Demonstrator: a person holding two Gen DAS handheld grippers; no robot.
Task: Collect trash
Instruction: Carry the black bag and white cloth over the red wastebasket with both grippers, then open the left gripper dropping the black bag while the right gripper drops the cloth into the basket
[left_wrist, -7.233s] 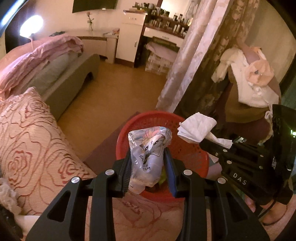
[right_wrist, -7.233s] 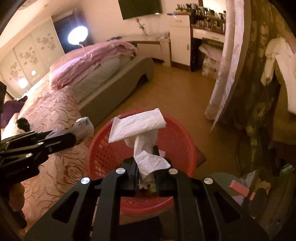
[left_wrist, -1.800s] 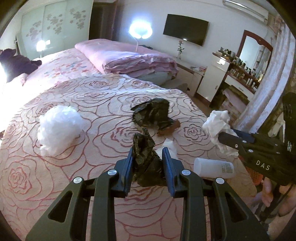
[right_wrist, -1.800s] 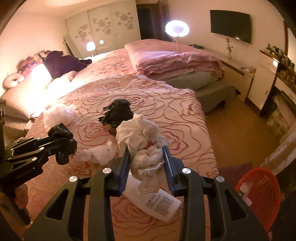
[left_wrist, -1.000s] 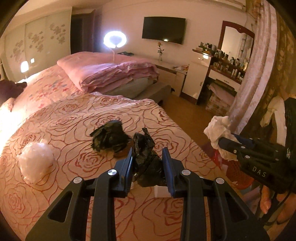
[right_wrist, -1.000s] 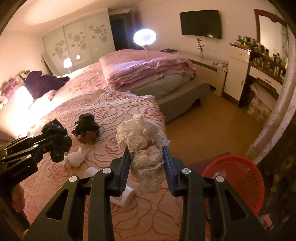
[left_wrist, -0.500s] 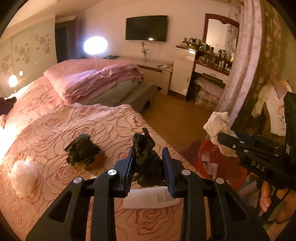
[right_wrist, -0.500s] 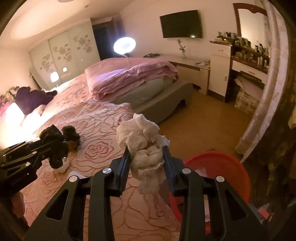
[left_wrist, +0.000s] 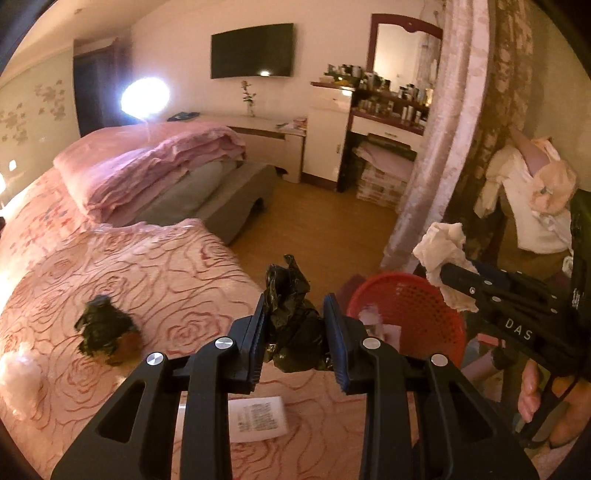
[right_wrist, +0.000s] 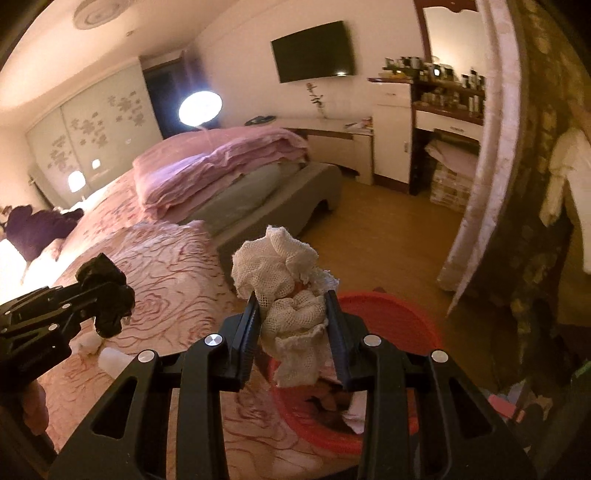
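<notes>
My left gripper (left_wrist: 295, 332) is shut on a crumpled black plastic bag (left_wrist: 290, 319), held over the bed's edge just left of the red basket (left_wrist: 413, 314). My right gripper (right_wrist: 293, 328) is shut on a wad of white mesh cloth (right_wrist: 284, 280), which hangs above the red basket (right_wrist: 391, 314). In the left wrist view the right gripper (left_wrist: 448, 273) shows at the right with the white wad (left_wrist: 439, 247) over the basket's far rim. In the right wrist view the left gripper (right_wrist: 110, 295) shows at the left with the black bag (right_wrist: 107, 291).
On the rose-patterned bedspread (left_wrist: 147, 266) lie another black wad (left_wrist: 105, 328), a white fluffy clump (left_wrist: 18, 369) and a white labelled bottle (left_wrist: 258, 417). The basket holds some paper scraps. A curtain (left_wrist: 439, 147) hangs behind the basket; wooden floor (left_wrist: 325, 214) lies beyond.
Both grippers have swung right from over the bed toward the basket, each still holding its wad. The basket now lies closer, right under the white mesh cloth.
</notes>
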